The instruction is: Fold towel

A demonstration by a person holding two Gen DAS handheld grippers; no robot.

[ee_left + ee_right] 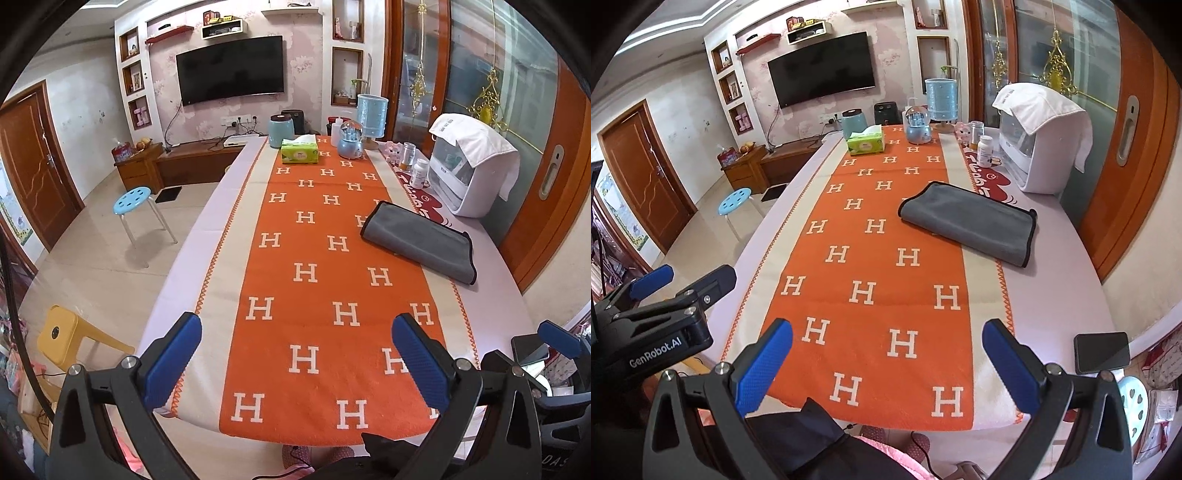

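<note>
A grey towel with black trim (419,242) lies folded into a flat rectangle on the right side of the table, partly on the orange runner (317,280). It also shows in the right wrist view (971,223). My left gripper (297,363) is open and empty, held above the table's near edge, well short of the towel. My right gripper (886,363) is open and empty, also near the front edge. The left gripper shows at the left of the right wrist view (683,284).
A black phone (1102,352) lies at the table's near right corner. At the far end stand a green tissue box (299,151), a blue canister (280,131), a snow globe (351,142), bottles (419,173) and a white appliance (465,173). Stools (135,201) stand on the floor at left.
</note>
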